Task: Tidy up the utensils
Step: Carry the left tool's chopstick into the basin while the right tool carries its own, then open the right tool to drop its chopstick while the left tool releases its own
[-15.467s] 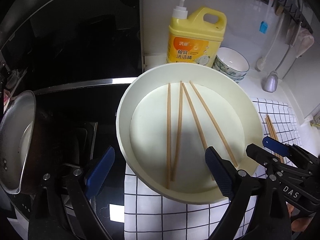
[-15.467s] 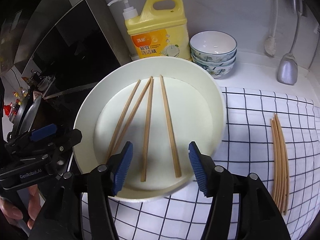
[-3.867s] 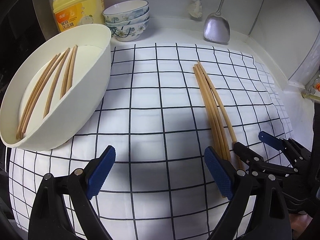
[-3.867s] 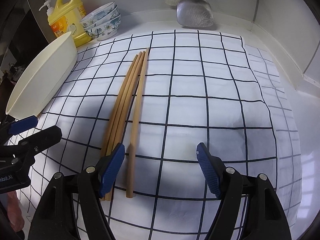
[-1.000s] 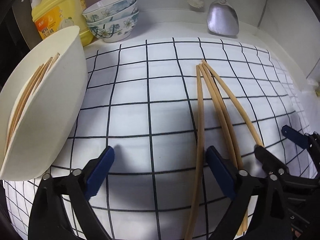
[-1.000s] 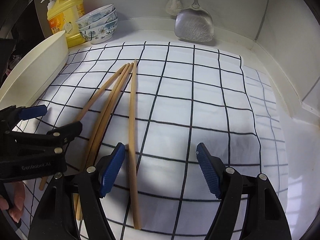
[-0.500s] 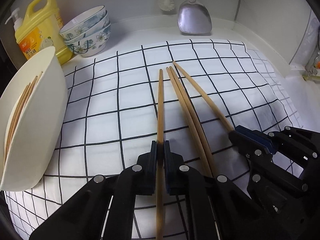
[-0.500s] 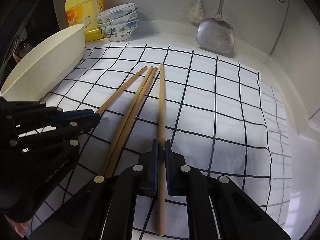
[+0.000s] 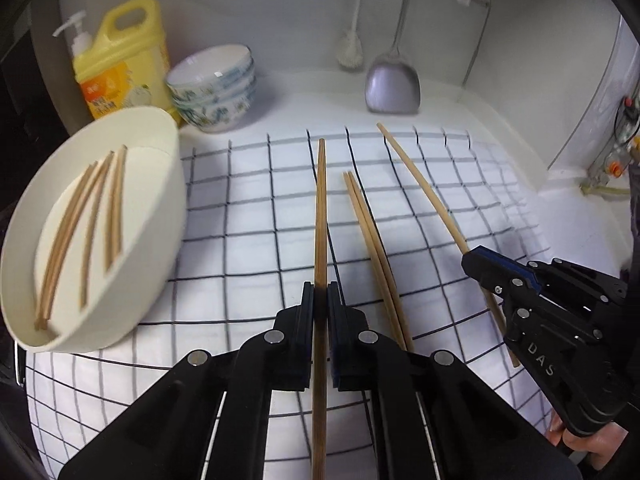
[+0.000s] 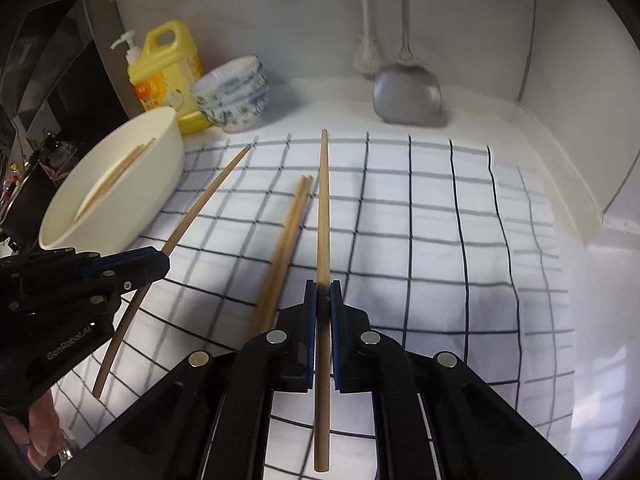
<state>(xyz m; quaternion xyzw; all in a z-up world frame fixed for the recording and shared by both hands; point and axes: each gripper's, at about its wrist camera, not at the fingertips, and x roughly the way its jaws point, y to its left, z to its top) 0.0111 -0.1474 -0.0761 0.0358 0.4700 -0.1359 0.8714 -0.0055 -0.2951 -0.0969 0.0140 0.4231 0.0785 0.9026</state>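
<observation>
**Each tool clamped on one chopstick above the checked cloth**

The left tool (image 9: 320, 304) has its two blue-padded fingers pressed together on a single wooden chopstick (image 9: 321, 216), which runs straight ahead from the grip, its tip pointing toward the back wall. The right tool (image 10: 322, 300) is likewise clamped on its own chopstick (image 10: 323, 208), held lengthwise along the fingers. In the left wrist view the right tool (image 9: 496, 266) appears at the right edge, its chopstick (image 9: 424, 192) slanting away from it. Between the two held sticks, a pair of chopsticks (image 9: 368, 232) lies side by side, touching, on the white cloth with a black grid (image 9: 248, 216) that covers the tabletop. To the left, a cream basin (image 9: 160, 216) rests tilted at the cloth's edge with several more chopsticks (image 9: 84, 220) inside. Behind it stand a yellow detergent bottle (image 9: 120, 60) and a stack of patterned bowls (image 9: 214, 88); a metal spatula (image 9: 392, 88) and a brush (image 9: 351, 50) hang against the wall.
</observation>
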